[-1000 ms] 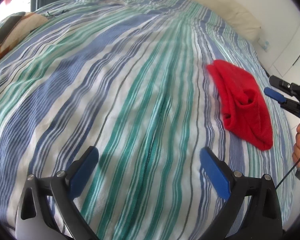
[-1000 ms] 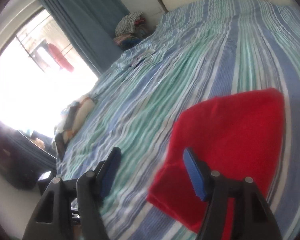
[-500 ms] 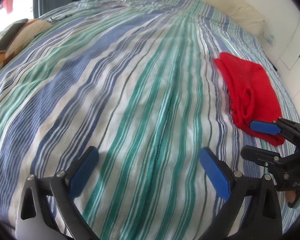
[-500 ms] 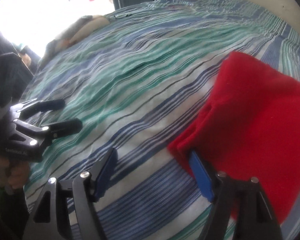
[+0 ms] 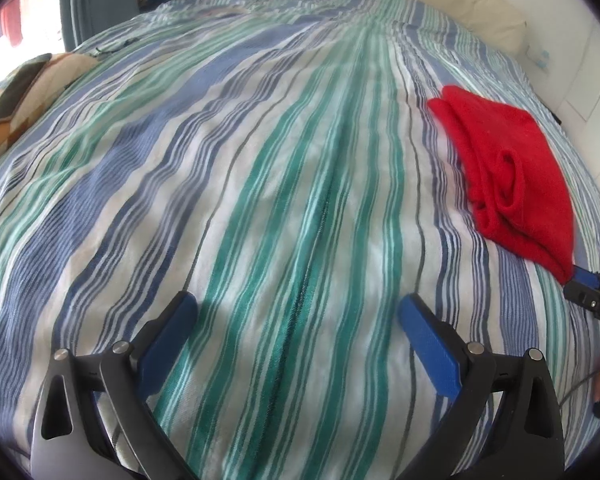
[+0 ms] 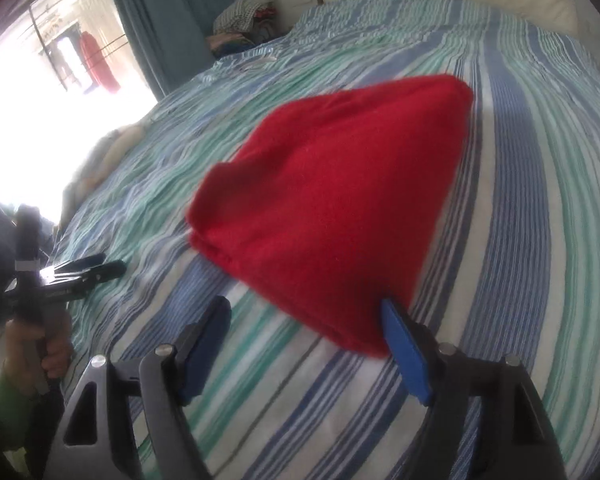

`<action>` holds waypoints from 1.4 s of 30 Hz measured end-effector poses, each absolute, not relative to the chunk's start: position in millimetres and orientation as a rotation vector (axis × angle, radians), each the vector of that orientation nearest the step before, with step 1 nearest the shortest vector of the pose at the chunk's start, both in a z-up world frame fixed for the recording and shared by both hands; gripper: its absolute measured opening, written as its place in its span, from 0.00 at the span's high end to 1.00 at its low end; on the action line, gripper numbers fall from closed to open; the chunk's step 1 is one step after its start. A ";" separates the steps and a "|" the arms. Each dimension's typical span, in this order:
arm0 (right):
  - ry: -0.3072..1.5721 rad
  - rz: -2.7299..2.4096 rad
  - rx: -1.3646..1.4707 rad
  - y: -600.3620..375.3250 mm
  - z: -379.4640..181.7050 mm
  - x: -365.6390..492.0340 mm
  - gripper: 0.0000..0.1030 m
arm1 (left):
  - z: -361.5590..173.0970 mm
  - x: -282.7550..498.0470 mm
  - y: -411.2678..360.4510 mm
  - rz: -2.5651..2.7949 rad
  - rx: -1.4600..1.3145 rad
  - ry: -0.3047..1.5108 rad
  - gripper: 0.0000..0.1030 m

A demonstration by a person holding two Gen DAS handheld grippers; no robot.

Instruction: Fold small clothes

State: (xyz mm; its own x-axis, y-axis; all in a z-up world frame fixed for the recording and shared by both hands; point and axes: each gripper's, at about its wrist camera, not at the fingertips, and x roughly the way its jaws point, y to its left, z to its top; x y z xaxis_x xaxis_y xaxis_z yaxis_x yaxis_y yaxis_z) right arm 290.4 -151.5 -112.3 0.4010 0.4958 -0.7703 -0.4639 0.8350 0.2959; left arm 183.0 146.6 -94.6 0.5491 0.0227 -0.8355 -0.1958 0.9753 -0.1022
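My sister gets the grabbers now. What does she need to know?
Left gripper: open, empty, over bare striped bedspread, away from the cloth.
Right gripper: open, at the near corner of the red garment; one finger touches its edge, nothing pinched yet.
The red garment lies on the bed's right side, already doubled over with a rolled bit along one edge, loose and uneven.
Done: roughly folded once, it seems.
Left: probably pinch that near corner, neaten the edges, and finish the fold. The left gripper likely needs to come across to help.
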 end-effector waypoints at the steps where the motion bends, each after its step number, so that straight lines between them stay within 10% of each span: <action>1: 1.007 0.596 0.029 -151.7 -121.6 288.9 0.24 | -95.3 182.7 146.3 0.129 -0.186 0.982 0.02; 23: 0.966 0.557 0.683 -204.6 -128.0 423.0 0.25 | -92.1 364.2 57.5 -0.268 -0.251 1.078 0.02; 27: 0.947 0.505 0.493 -169.9 -128.2 423.4 0.58 | -92.3 366.2 39.1 -0.352 -0.256 1.097 0.70; 30: 0.878 0.453 0.447 -162.3 -110.4 415.1 0.66 | -68.4 361.2 34.2 -0.341 -0.242 1.059 0.78; 39: 0.654 0.556 0.420 -162.5 6.5 398.3 0.67 | 54.7 330.6 53.9 -0.433 -0.247 0.846 0.77; 42: 0.651 0.564 0.421 -160.9 26.2 402.5 0.66 | 46.2 331.0 47.0 -0.408 -0.181 0.889 0.51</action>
State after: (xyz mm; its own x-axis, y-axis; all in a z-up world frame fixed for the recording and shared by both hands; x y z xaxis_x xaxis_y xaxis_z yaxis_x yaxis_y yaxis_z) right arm 402.5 -160.9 26.2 0.6570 0.6081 -0.4457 -0.3542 0.7708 0.5295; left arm 331.0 47.0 46.2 0.5595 -0.4184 -0.7155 0.2702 0.9082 -0.3197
